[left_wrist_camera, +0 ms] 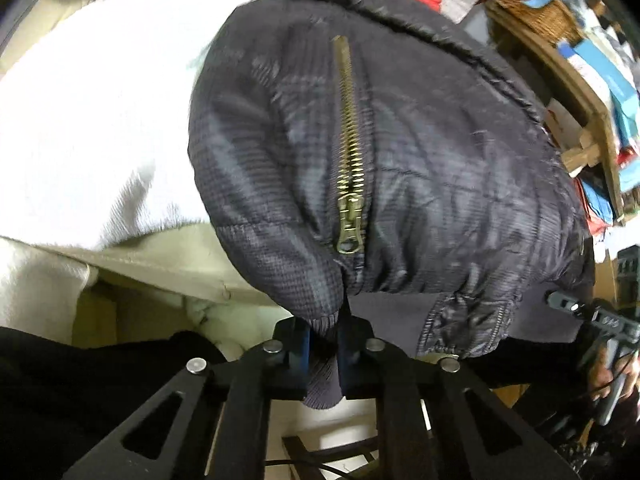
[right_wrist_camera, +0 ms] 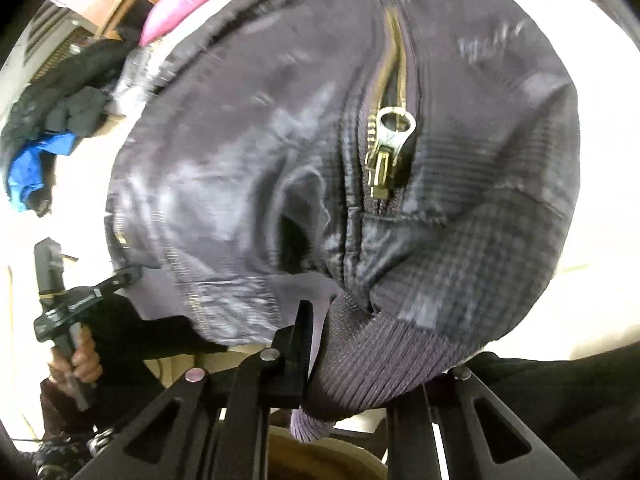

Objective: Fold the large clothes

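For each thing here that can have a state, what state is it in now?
Dark jacket: lifted, held at its ribbed hem by both grippers.
Left gripper: shut on the hem.
Right gripper: shut on the hem.
Left pocket zipper: closed.
Right pocket zipper: partly open.

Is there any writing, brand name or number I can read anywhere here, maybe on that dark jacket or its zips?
None can be read for certain.
Silver zipper pull on the dark jacket: a small stamped mark, too blurred to read.
Brass zipper pull on the same jacket: no lettering visible.
Blue boxes on the wooden shelf: print too blurred to read.
Both grippers: no labels visible.
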Demonstrator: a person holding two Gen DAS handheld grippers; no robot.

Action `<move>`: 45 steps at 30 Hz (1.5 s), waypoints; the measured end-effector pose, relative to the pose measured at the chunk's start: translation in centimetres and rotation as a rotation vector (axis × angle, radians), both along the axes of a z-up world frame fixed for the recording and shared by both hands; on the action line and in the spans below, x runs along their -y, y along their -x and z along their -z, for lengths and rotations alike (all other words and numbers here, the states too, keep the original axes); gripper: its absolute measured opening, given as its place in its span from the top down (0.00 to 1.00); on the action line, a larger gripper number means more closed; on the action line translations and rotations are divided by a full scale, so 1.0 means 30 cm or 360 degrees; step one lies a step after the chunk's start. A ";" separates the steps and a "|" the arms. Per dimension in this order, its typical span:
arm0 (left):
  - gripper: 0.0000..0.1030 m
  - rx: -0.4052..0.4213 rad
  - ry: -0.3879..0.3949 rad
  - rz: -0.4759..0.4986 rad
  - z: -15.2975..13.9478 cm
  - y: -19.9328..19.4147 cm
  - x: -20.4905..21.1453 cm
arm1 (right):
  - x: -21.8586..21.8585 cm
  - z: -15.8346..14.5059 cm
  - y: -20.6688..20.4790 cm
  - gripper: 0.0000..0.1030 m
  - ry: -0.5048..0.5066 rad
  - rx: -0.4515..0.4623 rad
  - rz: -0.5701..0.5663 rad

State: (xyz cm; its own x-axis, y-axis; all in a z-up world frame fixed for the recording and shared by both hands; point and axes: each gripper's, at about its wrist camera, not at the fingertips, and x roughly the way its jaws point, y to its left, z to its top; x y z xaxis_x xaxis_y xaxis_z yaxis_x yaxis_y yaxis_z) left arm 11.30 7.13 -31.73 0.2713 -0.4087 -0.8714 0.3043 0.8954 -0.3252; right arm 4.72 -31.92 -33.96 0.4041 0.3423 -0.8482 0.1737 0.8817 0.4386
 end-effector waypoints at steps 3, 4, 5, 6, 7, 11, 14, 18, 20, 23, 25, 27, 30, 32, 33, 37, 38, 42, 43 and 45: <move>0.90 0.0101 0.0035 0.0046 -0.072 0.049 0.000 | -0.018 -0.115 0.049 0.85 -0.0006 0.0151 -0.0034; 0.90 0.0121 0.0055 0.0054 -0.089 0.062 -0.003 | -0.015 -0.147 0.056 0.85 -0.0014 0.0203 -0.0046; 0.90 0.0143 0.0092 0.0065 -0.110 0.070 -0.012 | -0.011 -0.186 0.063 0.85 -0.0030 0.0269 -0.0054; 0.90 0.0149 0.0119 0.0069 -0.118 0.070 -0.021 | -0.004 -0.215 0.067 0.85 -0.0058 0.0328 -0.0057; 0.89 0.0133 0.0139 0.0061 -0.121 0.068 -0.030 | 0.008 -0.251 0.071 0.85 -0.0115 0.0413 -0.0056; 0.56 -0.0079 0.0082 0.0019 -0.027 0.024 -0.024 | 0.040 -0.249 0.032 0.85 -0.0177 0.0456 -0.0060; 0.50 -0.0173 0.0061 -0.0002 0.028 0.000 -0.003 | 0.044 -0.193 0.013 0.85 -0.0201 0.0381 -0.0037; 0.89 -0.0119 0.0033 0.0005 0.011 -0.011 -0.003 | 0.069 -0.191 0.005 0.85 -0.0284 0.0392 0.0007; 0.91 -0.0080 0.0074 0.0026 -0.031 -0.025 0.014 | 0.080 -0.217 0.002 0.85 -0.0302 0.0433 0.0020; 0.91 -0.0041 0.0197 0.0062 -0.124 -0.041 0.016 | 0.092 -0.279 -0.013 0.85 -0.0300 0.0499 0.0028; 0.91 0.0029 0.0297 0.0090 -0.221 -0.063 -0.001 | 0.104 -0.328 -0.032 0.85 -0.0283 0.0554 0.0033; 0.91 0.0124 0.0363 0.0111 -0.312 -0.092 -0.001 | 0.127 -0.394 -0.058 0.85 -0.0258 0.0635 0.0049; 0.91 0.0272 0.0425 0.0119 -0.451 -0.170 0.002 | 0.174 -0.478 -0.104 0.85 -0.0235 0.0748 0.0098; 0.91 0.0355 0.0455 0.0103 -0.533 -0.277 0.012 | 0.222 -0.536 -0.171 0.85 -0.0217 0.0830 0.0165; 0.91 0.0382 0.0463 0.0091 -0.572 -0.332 0.015 | 0.241 -0.555 -0.197 0.85 -0.0211 0.0852 0.0190; 0.91 0.0416 0.0461 0.0015 -0.658 -0.554 0.039 | 0.357 -0.634 -0.406 0.86 -0.0213 0.0920 0.0332; 0.91 0.0403 0.0471 -0.0005 -0.658 -0.617 0.054 | 0.378 -0.647 -0.474 0.86 -0.0200 0.0922 0.0355; 0.91 0.0323 0.0467 -0.0080 -0.615 -0.921 0.158 | 0.448 -0.654 -0.776 0.86 -0.0164 0.0884 0.0451; 0.91 0.0310 0.0463 -0.0093 -0.591 -0.973 0.171 | 0.463 -0.638 -0.848 0.86 -0.0159 0.0865 0.0477; 0.91 0.0274 0.0464 -0.0123 -0.534 -1.083 0.207 | 0.500 -0.598 -0.990 0.86 -0.0169 0.0824 0.0528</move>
State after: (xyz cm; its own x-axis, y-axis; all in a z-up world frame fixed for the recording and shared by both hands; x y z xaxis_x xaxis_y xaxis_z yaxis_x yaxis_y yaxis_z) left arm 43.80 0.93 -15.71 0.4441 -0.6062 -0.6598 0.3120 0.7949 -0.5203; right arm 34.44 -46.92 -16.03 0.8531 0.1997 -0.4820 0.1724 0.7641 0.6216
